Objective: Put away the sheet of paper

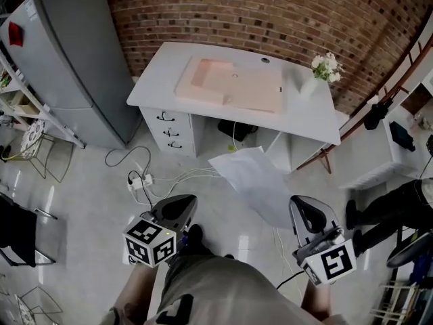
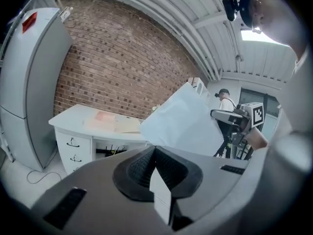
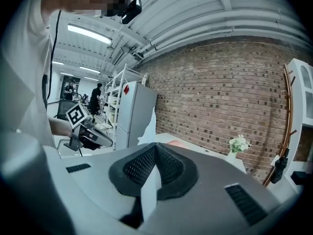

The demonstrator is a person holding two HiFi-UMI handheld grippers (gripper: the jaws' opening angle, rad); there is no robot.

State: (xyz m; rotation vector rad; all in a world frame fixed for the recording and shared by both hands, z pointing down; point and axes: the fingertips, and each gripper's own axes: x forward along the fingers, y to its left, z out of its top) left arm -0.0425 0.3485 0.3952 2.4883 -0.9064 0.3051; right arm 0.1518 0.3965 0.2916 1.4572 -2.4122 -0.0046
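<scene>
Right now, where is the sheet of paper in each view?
Head view: sheet of paper centre-right, over the floor, reaching the right gripper.
Left gripper view: centre, above the jaws.
Right gripper view: narrow sliver above the jaws.
Shared landmark: white desk by the brick wall.

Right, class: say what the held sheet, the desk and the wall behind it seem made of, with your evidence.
Sheet of paper: thin white matte paper; it bends in soft folds where the right gripper pinches it.
Desk: probably painted or laminated board, going by its smooth white top with a slight sheen.
Wall: red-brown brick, rough, with mortar lines visible.
</scene>
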